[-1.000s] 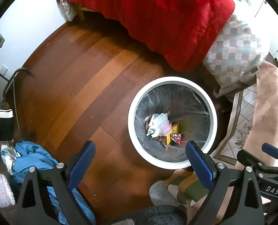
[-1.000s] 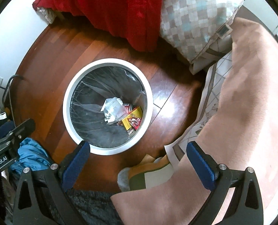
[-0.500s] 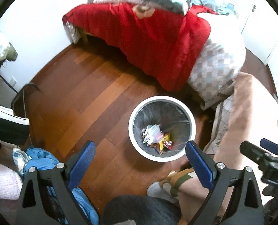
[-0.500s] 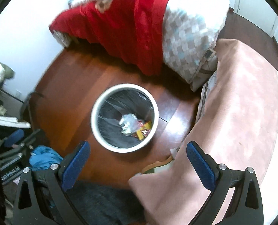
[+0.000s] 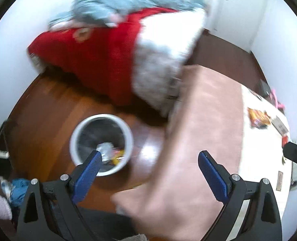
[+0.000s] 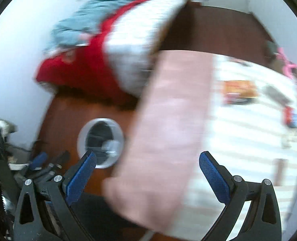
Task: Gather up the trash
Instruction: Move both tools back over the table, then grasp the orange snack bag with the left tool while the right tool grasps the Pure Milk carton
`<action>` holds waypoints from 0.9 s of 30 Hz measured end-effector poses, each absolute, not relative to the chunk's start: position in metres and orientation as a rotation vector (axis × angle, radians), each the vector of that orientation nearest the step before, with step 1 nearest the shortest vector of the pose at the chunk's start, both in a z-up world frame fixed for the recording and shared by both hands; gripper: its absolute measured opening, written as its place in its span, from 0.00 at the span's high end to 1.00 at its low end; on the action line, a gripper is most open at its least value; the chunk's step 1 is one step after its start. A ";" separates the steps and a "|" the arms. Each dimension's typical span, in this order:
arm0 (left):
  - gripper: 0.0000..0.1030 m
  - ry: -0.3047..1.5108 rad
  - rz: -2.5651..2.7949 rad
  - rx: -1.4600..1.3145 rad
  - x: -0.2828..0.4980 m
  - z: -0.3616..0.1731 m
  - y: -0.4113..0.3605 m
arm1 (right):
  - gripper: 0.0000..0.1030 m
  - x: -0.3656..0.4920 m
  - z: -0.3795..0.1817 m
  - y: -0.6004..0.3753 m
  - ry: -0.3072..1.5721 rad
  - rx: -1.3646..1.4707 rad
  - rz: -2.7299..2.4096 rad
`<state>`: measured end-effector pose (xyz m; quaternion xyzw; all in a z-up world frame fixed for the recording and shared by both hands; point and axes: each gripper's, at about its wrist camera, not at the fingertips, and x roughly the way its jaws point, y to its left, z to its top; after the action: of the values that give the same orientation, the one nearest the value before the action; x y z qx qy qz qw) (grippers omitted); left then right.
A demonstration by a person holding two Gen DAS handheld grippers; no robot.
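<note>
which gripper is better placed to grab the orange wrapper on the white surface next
Probably the right gripper. It is open and empty, and the orange wrapper sits ahead on its right. The left gripper, also open, sees the wrapper at its far right edge, nearer the bin.

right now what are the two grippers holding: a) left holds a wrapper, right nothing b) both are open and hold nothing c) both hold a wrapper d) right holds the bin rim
b: the left gripper and the right gripper both show their blue fingers spread wide with nothing between them, while the trash lies in the white bin.
</note>
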<state>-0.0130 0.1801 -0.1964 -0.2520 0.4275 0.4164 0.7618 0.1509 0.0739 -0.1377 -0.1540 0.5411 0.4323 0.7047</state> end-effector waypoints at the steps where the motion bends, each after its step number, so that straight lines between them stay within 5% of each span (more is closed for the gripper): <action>1: 0.05 0.943 0.883 -0.530 0.014 -0.203 0.170 | 0.00 0.176 -0.143 0.060 1.193 -0.385 0.906; 11: 0.05 1.117 0.716 -0.366 0.237 -0.274 0.084 | 0.00 0.410 -0.218 -0.040 1.204 -0.703 0.615; 20: 0.05 1.097 0.665 -0.177 0.293 -0.275 0.086 | 0.04 0.470 -0.280 -0.034 1.221 -0.882 0.765; 23: 0.05 1.090 0.607 -0.116 0.303 -0.268 0.092 | 0.19 0.482 -0.293 -0.032 1.294 -0.803 0.769; 27: 0.05 1.081 0.487 -0.077 0.314 -0.262 0.105 | 0.25 0.493 -0.287 -0.043 1.387 -0.519 0.694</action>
<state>0.3138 0.1048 -0.2620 -0.0361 0.5093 0.2296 0.8286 0.4929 -0.0428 -0.2870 -0.2314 0.6189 0.3096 0.6838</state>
